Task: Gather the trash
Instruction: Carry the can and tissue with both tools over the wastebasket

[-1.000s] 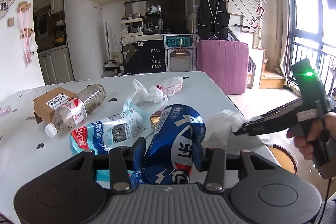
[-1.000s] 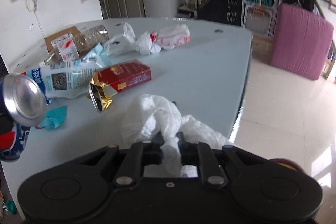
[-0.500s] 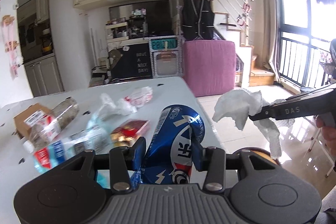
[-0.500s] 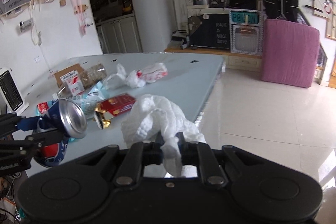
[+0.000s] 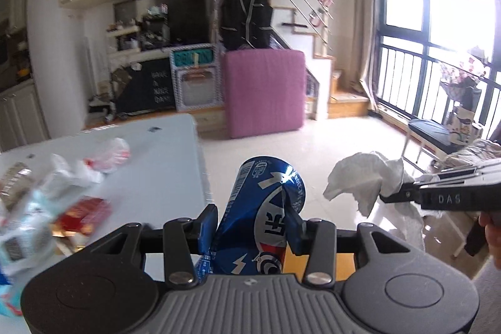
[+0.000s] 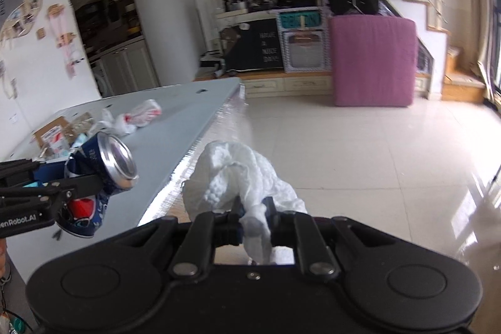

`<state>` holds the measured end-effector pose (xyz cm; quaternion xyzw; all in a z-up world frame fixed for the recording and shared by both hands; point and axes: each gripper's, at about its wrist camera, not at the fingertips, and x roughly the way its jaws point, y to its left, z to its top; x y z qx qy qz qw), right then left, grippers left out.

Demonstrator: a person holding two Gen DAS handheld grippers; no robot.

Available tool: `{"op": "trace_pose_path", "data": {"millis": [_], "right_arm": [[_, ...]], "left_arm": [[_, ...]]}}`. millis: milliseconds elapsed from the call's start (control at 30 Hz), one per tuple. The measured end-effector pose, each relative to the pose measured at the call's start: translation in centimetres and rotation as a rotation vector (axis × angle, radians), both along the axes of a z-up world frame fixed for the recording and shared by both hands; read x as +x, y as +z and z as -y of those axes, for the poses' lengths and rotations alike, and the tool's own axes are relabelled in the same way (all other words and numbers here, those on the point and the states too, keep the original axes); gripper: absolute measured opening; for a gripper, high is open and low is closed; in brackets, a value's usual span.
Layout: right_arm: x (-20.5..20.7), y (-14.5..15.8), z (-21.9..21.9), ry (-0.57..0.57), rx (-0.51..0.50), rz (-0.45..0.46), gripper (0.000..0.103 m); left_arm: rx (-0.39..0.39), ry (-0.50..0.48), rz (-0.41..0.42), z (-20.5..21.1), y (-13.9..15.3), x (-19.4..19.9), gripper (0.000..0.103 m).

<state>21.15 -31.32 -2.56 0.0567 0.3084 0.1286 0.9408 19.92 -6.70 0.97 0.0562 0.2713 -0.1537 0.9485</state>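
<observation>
A dented blue soda can [image 5: 261,218] was clamped between the jaws of the left gripper [image 5: 253,224] just past the table's [image 5: 162,165] right edge, while the right gripper [image 6: 255,221] pinched a crumpled white tissue [image 6: 238,177] above the tiled floor [image 6: 360,152], with wrappers, a red packet [image 5: 83,213] and a plastic bag [image 5: 94,158] on the table.

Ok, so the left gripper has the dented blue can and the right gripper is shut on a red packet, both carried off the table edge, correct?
Not quite. The right gripper is shut on a crumpled white tissue, not a red packet; the right wrist view shows it. The red packet lies on the table. The rest holds: the left gripper grips the dented blue can.
</observation>
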Motion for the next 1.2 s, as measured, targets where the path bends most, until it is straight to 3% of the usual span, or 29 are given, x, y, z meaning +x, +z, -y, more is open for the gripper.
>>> {"op": "trace_pose_path", "data": {"millis": [267,600,767,967,1200], "right_arm": [[0.9,-3.9,5.4,-0.095,0.031,-0.072,0.013],[4.3,-11.3,9.1,-0.215,0.093,-0.218,0.013],[6.8,-14.8,9.3,-0.241,0.123,-0.289,0.013],[10.4,-19.1,8.8,-0.282,0.142,-0.377,0.013],[14.3,-23.7,8.4,-0.366,0.171,-0.46,0.013]], "left_arm": [[-0.011,-0.068,-0.147,6.5,-4.2,3.6,0.046],[-0.011,-0.06,-0.46,11.2,-13.3,11.6,0.046],[0.014,-0.036,-0.6,12.4,-17.9,16.1,0.046],[0.023,0.004,-0.706,12.8,-22.4,20.4,0.046],[-0.053,0.112,-0.802,10.7,-26.4,22.8,0.046]]}}
